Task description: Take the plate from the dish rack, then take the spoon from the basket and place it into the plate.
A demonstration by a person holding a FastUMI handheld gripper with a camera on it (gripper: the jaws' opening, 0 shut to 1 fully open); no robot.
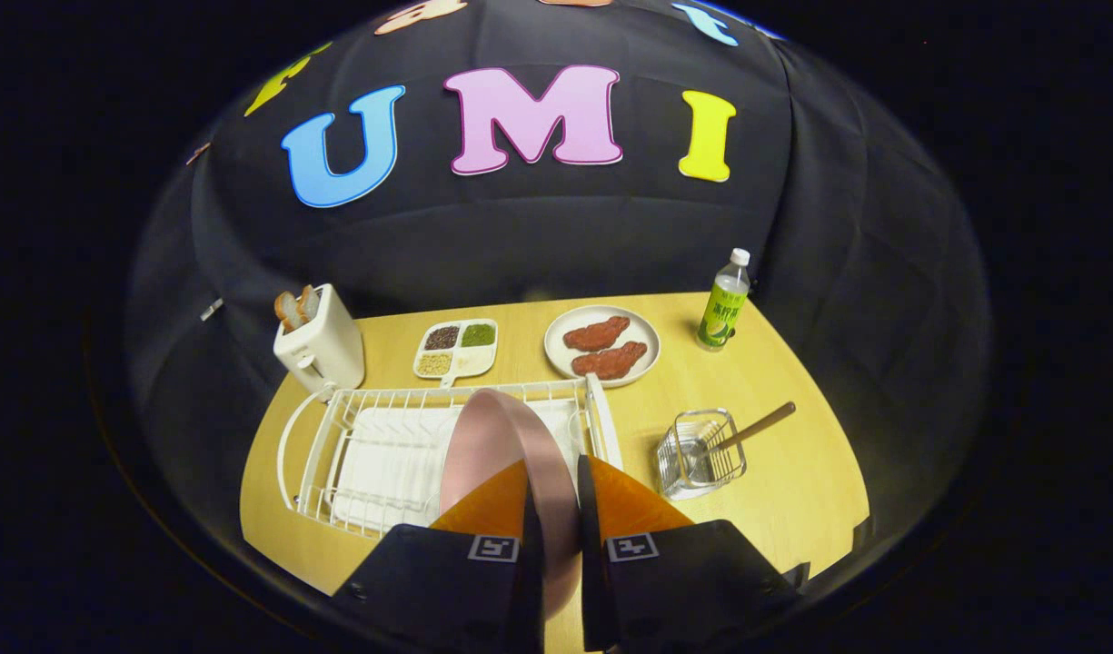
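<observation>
Gripper view: our gripper [556, 495] pinches the pink plate [501, 445] on edge, lower centre of the frame, over the dish rack [338, 427]. We judge it could slip if tilted, or snag the rack wires.

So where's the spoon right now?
The spoon stands in the wire basket on the table, beyond the fingers to the right of the dish rack. The gripper grips the pink plate.

pink plate [492, 436], white rack [374, 454]
</observation>
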